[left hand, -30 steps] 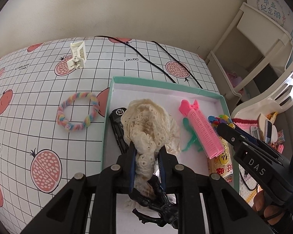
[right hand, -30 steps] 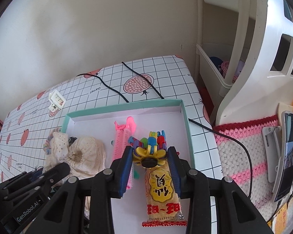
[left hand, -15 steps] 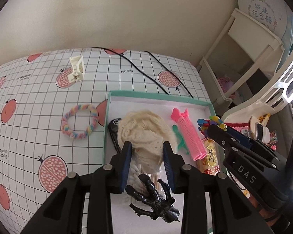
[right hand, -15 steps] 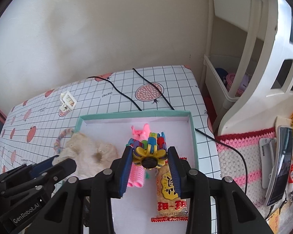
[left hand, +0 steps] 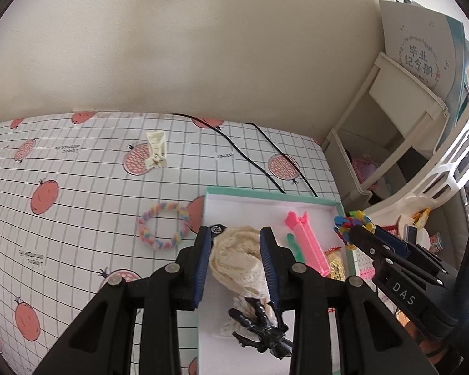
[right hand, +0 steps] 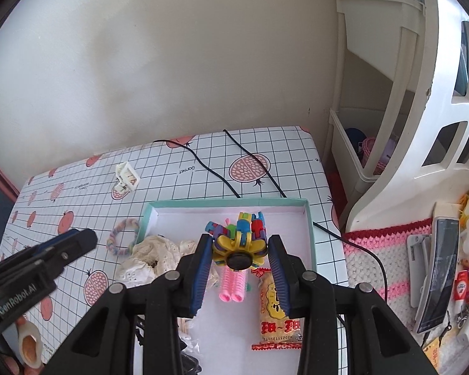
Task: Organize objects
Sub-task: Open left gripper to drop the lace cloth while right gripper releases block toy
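A teal-rimmed white tray [left hand: 267, 192] [right hand: 228, 202] lies on the fruit-print table. My left gripper [left hand: 236, 240] is open above the cream lace scrunchie [left hand: 239, 257] lying in the tray; it also shows in the right wrist view [right hand: 154, 254]. My right gripper [right hand: 239, 250] is shut on a multicoloured toy with a yellow flower base [right hand: 239, 240], held above the tray; it shows in the left wrist view [left hand: 353, 223]. A pink hair roller [left hand: 308, 245] [right hand: 233, 286], a snack packet [right hand: 279, 306] and a black claw clip [left hand: 261, 329] lie in the tray.
A pastel hair tie [left hand: 164, 229] [right hand: 122, 237] and a cream clip [left hand: 157, 150] [right hand: 127, 176] lie on the table left of the tray. Black cables [left hand: 253, 162] run behind it. A white shelf unit [right hand: 375, 125] stands at the right, with a phone [right hand: 441, 275] on a knitted mat.
My left gripper let go of the lace scrunchie, opened and rose. My right gripper rose and pulled back with the toy still in it.
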A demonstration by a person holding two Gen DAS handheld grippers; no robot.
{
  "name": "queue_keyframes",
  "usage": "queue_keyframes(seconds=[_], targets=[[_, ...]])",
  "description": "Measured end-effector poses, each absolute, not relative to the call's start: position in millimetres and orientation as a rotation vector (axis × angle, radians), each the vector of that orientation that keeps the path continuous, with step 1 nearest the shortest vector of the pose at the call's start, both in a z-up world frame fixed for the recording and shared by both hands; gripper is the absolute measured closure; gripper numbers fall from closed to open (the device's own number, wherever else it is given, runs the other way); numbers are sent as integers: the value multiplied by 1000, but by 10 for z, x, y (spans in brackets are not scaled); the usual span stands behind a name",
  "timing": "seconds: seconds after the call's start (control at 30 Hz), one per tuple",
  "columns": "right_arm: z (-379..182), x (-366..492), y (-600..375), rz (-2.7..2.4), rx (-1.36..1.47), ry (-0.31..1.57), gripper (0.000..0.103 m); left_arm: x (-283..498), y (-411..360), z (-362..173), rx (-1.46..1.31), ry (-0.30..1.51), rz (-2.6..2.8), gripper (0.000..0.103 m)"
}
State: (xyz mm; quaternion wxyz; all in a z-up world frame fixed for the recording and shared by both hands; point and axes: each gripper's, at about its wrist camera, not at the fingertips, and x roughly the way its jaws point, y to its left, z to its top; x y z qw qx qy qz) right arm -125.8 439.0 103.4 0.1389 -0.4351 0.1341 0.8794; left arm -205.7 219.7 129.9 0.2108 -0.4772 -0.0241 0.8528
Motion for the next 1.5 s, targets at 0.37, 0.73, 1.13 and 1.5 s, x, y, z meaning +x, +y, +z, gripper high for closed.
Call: queue_keyframes(seconds=[0.37, 0.73, 1.13, 1.5], targets=[[1027, -1277, 4349, 2553, -1266, 386, 46, -2197, 1953, 1248, -1368, -69, 2469, 52], [998, -1301, 4323, 2562, -1280, 374, 31, -2246, 1813, 1226, -1369, -60, 2524, 29], [936, -1314, 4321, 2558, -1303, 375, 7, -2284, 1753, 1134, -1391, -45, 2550, 7], [909, -1308, 4360, 2537, -1296, 379, 0, -2325, 1688, 1036, -1439, -44, 2577, 0]])
